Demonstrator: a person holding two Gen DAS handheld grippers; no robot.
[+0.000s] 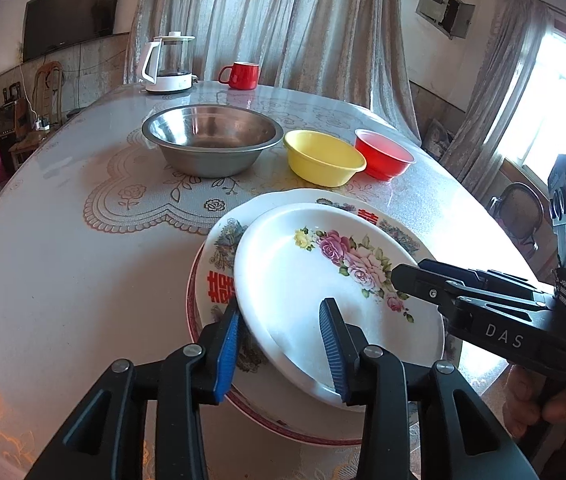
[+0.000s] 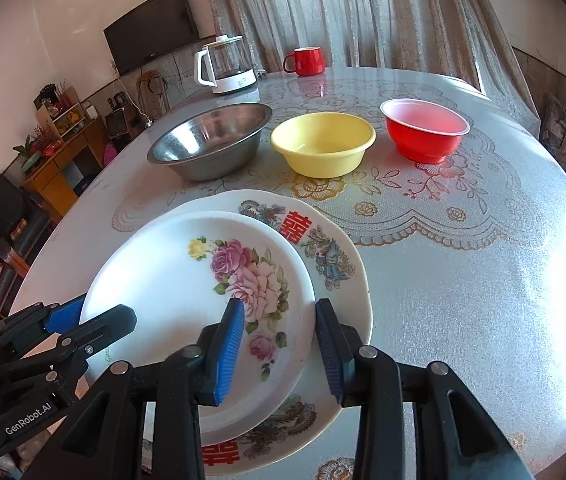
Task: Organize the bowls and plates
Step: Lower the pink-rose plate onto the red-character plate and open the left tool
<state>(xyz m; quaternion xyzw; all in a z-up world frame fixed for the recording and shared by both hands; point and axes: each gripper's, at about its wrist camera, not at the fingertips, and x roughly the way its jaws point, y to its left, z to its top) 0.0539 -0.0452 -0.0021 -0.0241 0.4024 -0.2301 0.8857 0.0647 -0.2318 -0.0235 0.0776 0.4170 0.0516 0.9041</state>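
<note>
Progress: the plate stack is formed; the bowls are not yet grouped. That reading is a judgement from the present layout.

Tabletop [image 2: 463, 280]: carries all items under a lace-patterned cover. The plates lie at the fingers; the bowls stand in a row well beyond the fingertips.

Large plate [image 2: 335, 248]: white, scalloped rim, red characters and bird motifs. It lies flat on the tabletop as the base of the stack, directly under both sets of fingers.

Rose plate [image 1: 303, 280]: white, round, with pink roses and one yellow flower. It rests on the large plate, offset toward the left side. No tilt is evident.

Steel bowl [image 2: 211, 140], yellow bowl [image 2: 323, 144], red bowl [image 2: 425, 128]: upright, empty, side by side, not nested. The yellow and red bowls appear to touch or nearly touch in the left wrist view; in the right wrist view they stand apart. Nesting these three appears to be the remaining work.

Left gripper [image 1: 283, 348]: fingers parted, straddling the left rim of the rose plate; the pads do not press on it.

Right gripper [image 2: 279, 344]: fingers parted, straddling the right rim of the rose plate; no pad contact is visible.
</note>
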